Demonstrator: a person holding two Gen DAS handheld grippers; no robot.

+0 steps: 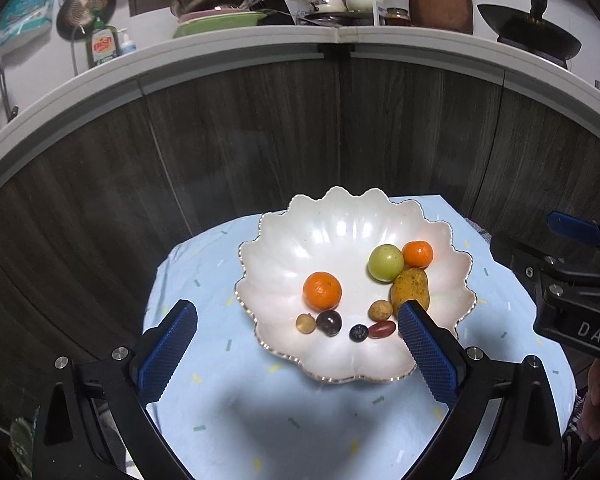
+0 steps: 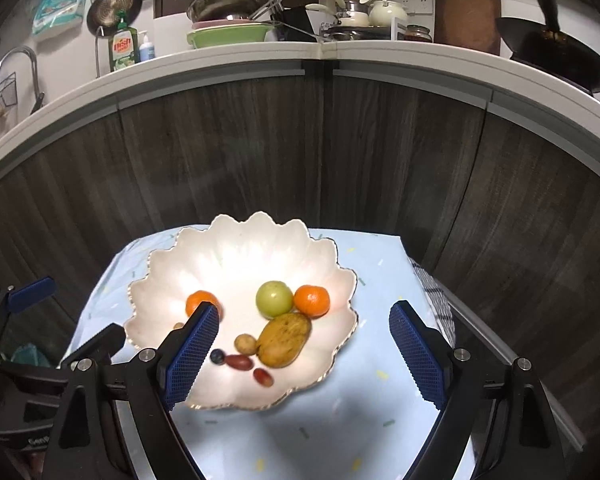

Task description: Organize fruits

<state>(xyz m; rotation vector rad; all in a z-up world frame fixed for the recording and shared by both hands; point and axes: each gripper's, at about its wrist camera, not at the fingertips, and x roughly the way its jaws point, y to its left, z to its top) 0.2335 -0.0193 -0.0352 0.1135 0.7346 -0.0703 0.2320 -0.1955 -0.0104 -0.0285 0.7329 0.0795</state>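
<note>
Fruits [image 1: 323, 290] lie in scalloped bowl [image 1: 340, 216]; 2 claws gape empty

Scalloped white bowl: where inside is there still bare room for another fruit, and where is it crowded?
The scalloped white bowl is bare across its far half, behind the left orange and green fruit. The near rim is also bare. Crowded: the right cluster around the mango, and the row of small fruits by the blueberry.

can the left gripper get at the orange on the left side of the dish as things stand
Probably yes. The left gripper is open and empty, hanging above the near rim of the dish. The orange sits apart from the other fruit with nothing over it; only a plum lies just in front.
</note>
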